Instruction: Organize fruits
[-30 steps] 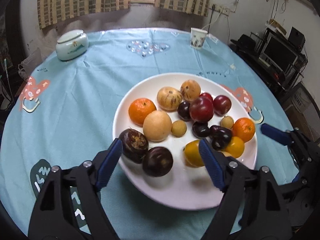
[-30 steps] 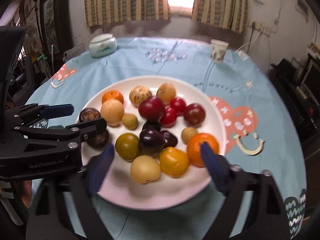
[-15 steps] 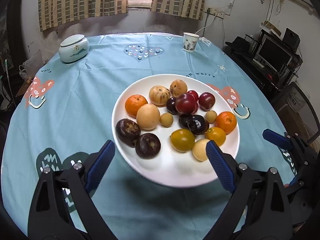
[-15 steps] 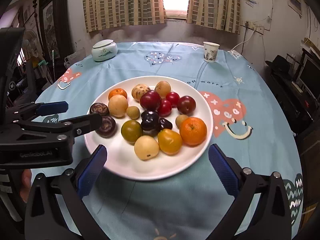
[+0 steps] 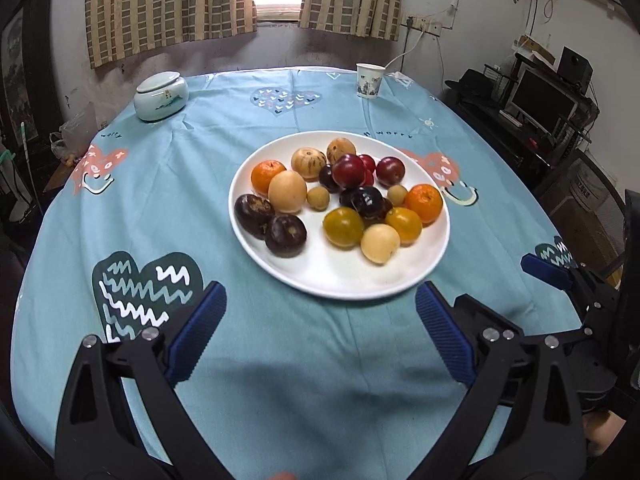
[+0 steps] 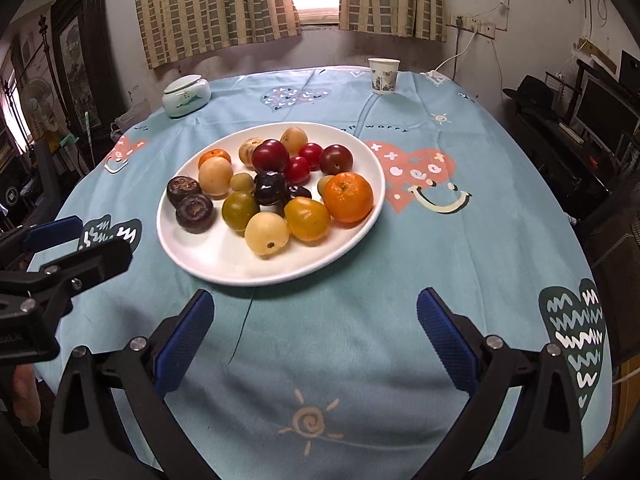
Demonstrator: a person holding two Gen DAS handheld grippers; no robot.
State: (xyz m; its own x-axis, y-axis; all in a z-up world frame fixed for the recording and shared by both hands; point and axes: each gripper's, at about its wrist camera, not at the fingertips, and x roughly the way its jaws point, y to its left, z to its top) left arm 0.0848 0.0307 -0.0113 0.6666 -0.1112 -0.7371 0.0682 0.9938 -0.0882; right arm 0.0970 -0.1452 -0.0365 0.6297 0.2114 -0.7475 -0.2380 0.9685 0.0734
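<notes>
White plate [image 5: 400, 284] is crowded; your left tongs [image 5: 320, 320] and right tongs [image 6: 316, 316], both wide open and empty, could nudge round fruits [image 5: 340, 196] off toward the desk's edge.

I see the fruits all piled on one white plate [image 5: 400, 280] in the middle of my view. Two dark brown round ones [image 5: 285, 235] sit touching at its left edge, a pale tan one [image 5: 287, 191] just behind them beside an orange mandarin [image 5: 267, 176]. Red plums [image 5: 349, 171] cluster at the back, a second mandarin [image 6: 348, 197] sits at the right, and yellow fruits [image 6: 307, 218] lie nearest me.
</notes>
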